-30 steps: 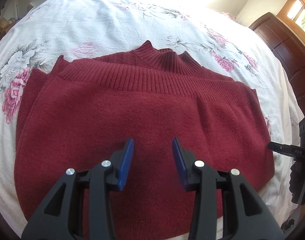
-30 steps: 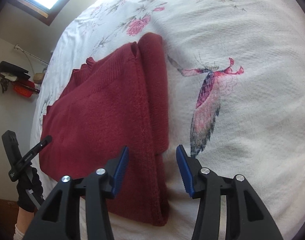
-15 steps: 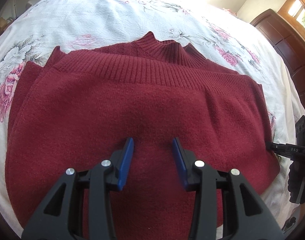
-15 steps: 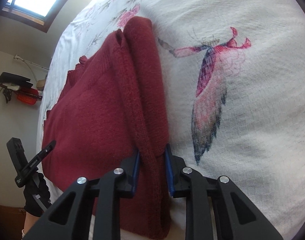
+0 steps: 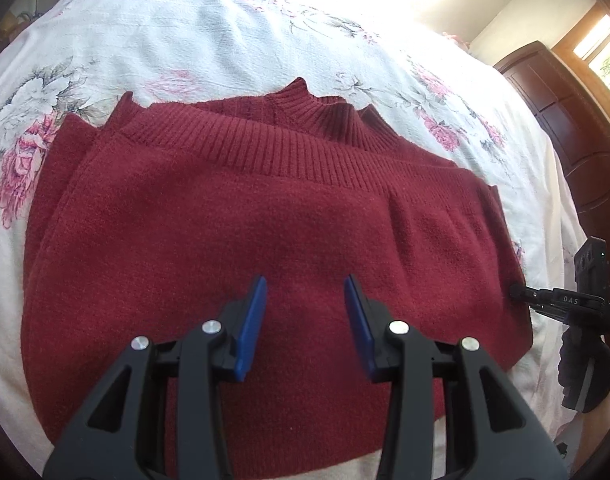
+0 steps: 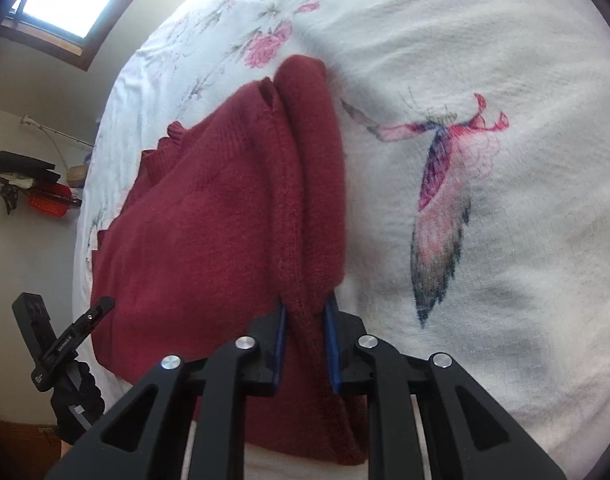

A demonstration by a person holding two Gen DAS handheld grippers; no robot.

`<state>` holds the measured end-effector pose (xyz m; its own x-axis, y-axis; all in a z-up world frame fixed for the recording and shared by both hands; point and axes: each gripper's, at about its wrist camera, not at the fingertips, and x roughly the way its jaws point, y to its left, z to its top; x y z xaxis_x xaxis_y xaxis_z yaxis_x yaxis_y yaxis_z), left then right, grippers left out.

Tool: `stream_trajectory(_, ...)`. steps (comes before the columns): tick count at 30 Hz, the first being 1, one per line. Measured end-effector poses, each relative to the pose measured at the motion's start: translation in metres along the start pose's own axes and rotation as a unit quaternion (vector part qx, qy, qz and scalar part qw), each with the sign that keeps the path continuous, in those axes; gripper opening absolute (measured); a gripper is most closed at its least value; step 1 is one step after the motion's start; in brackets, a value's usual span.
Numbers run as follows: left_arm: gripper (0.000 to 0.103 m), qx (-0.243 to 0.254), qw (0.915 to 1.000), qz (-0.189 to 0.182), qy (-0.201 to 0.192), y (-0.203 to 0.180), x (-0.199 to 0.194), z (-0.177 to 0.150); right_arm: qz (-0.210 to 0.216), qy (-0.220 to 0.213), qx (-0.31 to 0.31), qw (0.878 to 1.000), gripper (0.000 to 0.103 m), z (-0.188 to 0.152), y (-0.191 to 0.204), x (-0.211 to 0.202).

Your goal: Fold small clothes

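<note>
Here the right tool (image 6: 305, 340) pinches the folded side edge of the maroon knit sweater (image 5: 265, 248), lying mid-bedspread (image 5: 185, 40); the left tool (image 5: 305, 320) hovers wide over its centre. Likely risk: the thick, fuzzy layers slide apart, undoing the fold. Ribbed collar lies at twelve o'clock.

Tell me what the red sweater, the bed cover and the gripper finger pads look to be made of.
Red sweater: soft knit, probably wool or acrylic; fuzzy matte surface, ribbed hem and collar.
Bed cover: white woven fabric, likely cotton; fine waffle-like texture, printed flowers, matte.
Pads of the left hand-held gripper: smooth blue, plastic or rubber, on black plastic arms. The right hand-held gripper has the same pads.
</note>
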<state>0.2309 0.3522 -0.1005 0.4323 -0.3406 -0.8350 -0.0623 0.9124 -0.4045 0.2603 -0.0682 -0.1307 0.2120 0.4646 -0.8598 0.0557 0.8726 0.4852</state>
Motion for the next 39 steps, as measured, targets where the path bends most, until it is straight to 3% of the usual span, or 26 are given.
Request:
stream_trajectory(4, 0.040, -0.009, 0.9997, -0.020, -0.007, 0.007, -0.020, 0.000, 0.033, -0.025, -0.048, 0.998, 0.016, 0.007, 0.053, -0.025)
stream_trajectory(7, 0.040, -0.023, 0.9992, -0.032, -0.012, 0.014, -0.029, 0.002, 0.027, -0.021, -0.105, 0.994, 0.016, 0.008, 0.104, -0.026)
stream_trajectory(15, 0.040, -0.045, 0.9977, -0.049, -0.014, 0.028, -0.033, 0.001, -0.005, 0.022, -0.209, 0.978, 0.016, -0.017, 0.197, 0.026)
stream_trajectory(27, 0.040, -0.056, 0.9954, -0.077, -0.006, 0.028, -0.025, -0.001, -0.026, 0.064, -0.207, 0.976, 0.018, -0.040, 0.195, 0.093)
stream_trajectory(29, 0.040, -0.059, 0.9947, -0.085, -0.003, 0.024, -0.023, 0.000, -0.010, 0.065, -0.199, 0.978, 0.028, -0.040, 0.194, 0.094)
stream_trajectory(34, 0.040, -0.067, 0.9914, -0.113, 0.003, 0.012, -0.017, 0.001, 0.030, 0.072, -0.171, 0.982, 0.035, -0.033, 0.190, 0.074)
stream_trajectory(39, 0.040, -0.080, 0.9860, -0.145, 0.021, -0.002, -0.003, 0.002, 0.107, 0.010, -0.126, 0.986, 0.041, -0.029, 0.170, 0.005)
